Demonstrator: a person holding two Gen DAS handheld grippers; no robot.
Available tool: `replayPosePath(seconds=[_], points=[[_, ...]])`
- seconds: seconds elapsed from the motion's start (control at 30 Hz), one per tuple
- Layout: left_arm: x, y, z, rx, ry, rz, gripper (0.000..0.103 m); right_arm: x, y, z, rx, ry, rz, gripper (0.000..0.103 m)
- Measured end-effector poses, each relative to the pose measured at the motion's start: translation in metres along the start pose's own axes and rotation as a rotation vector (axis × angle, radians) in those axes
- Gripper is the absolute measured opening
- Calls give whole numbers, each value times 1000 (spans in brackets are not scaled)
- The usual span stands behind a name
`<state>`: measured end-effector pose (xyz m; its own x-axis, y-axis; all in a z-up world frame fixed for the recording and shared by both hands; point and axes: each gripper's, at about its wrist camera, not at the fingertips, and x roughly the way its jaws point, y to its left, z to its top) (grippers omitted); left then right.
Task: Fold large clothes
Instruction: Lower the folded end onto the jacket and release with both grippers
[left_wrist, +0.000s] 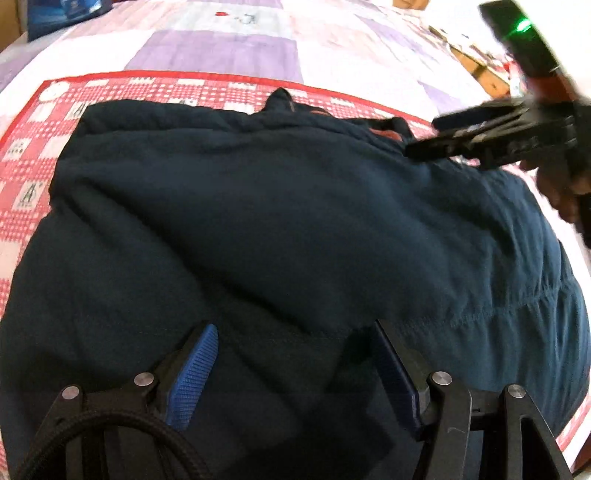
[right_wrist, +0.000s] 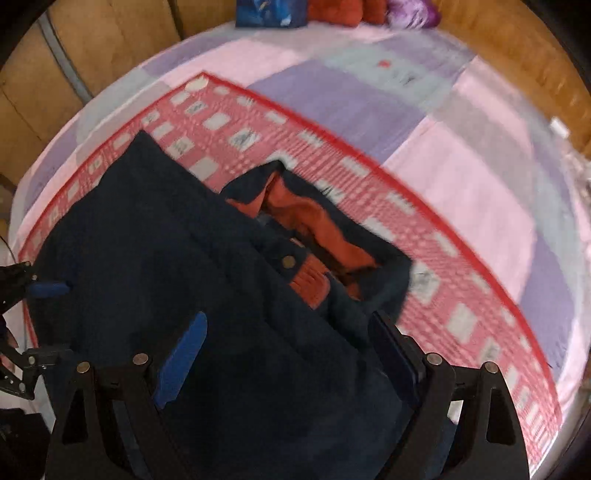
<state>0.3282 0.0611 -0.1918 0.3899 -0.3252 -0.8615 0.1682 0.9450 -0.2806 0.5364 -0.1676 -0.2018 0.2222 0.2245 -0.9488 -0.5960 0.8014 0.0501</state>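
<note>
Big dark navy padded jacket (left_wrist: 295, 221) with orange lining sits on the red checked mat (right_wrist: 424, 258); left gripper (left_wrist: 291, 369) and right gripper (right_wrist: 288, 354) both hover wide, empty, collar at 12 o'clock

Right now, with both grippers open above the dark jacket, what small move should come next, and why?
Probably lower the right gripper onto the dark navy jacket's orange-lined collar edge and close: the collar lies unfolded, and nothing is held.

Bed with pastel patchwork quilt (right_wrist: 369, 99), red checked mat (right_wrist: 424, 236) on top; wood panel wall (right_wrist: 110, 40) behind; cushions (right_wrist: 332, 11) at far edge.
</note>
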Motion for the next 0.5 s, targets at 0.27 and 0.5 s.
replayPosePath(seconds=[0.27, 0.5], points=[[2, 2, -8, -9, -22, 1, 73, 29, -2, 0, -47, 81, 96, 86], [0, 3, -16, -20, -25, 0, 75, 15, -3, -11, -87, 56, 129, 19]])
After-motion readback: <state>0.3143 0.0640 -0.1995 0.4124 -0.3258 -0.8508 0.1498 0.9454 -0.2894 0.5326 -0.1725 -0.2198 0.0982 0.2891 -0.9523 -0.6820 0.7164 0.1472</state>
